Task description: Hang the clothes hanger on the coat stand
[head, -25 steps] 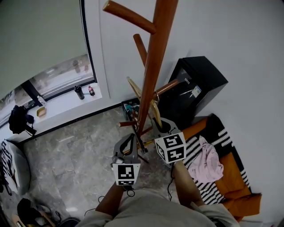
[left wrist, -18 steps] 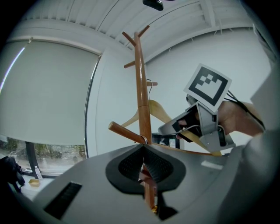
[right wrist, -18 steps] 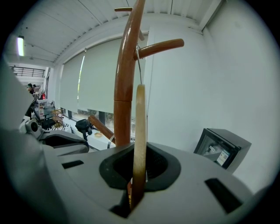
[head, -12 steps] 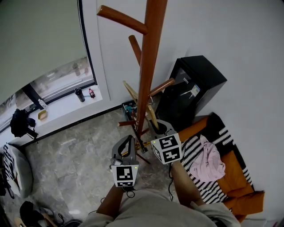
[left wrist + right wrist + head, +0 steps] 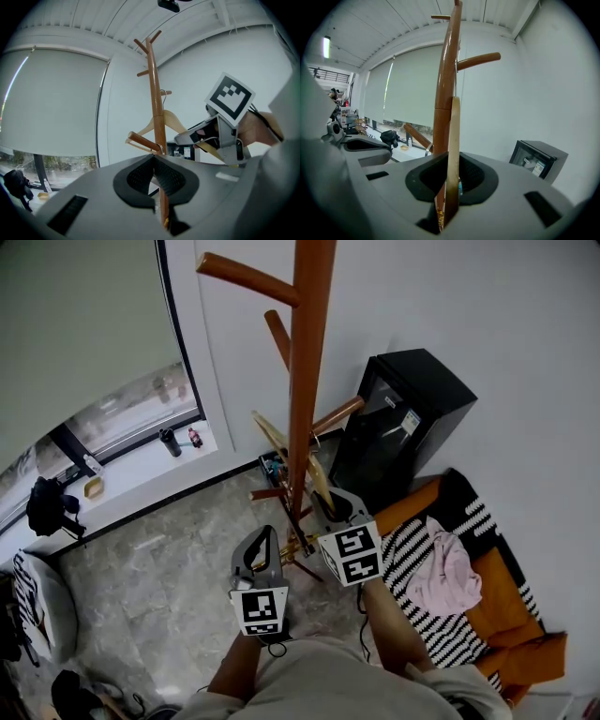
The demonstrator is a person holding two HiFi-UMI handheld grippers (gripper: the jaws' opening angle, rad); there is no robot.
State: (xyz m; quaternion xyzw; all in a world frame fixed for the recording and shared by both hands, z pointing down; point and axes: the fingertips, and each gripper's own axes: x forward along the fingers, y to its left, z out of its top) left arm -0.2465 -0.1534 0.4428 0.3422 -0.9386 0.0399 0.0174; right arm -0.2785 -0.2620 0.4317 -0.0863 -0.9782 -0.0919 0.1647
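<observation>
The brown wooden coat stand [image 5: 302,381] rises in the middle of the head view. A pale wooden clothes hanger [image 5: 272,434] hangs beside its pole, and in the left gripper view the hanger [image 5: 174,123] has its hook up by a short peg. My right gripper [image 5: 328,505] grips one arm of the hanger [image 5: 453,154], which stands edge-on between the pads. Its jaws have just been opening a little, and the pads still lie against the wood. My left gripper [image 5: 265,538] is shut on nothing, a little this side of the pole [image 5: 153,93].
A black cabinet [image 5: 403,418] stands against the wall right of the stand. An orange and striped seat [image 5: 487,634] with a pink cloth [image 5: 445,577] lies at the lower right. Bottles stand on the window sill [image 5: 141,460]. Bags [image 5: 42,596] lie on the floor at the left.
My left gripper has drifted slightly to the left, away from the pole. My right gripper stays at the hanger's arm. The hanger hangs in the same place.
</observation>
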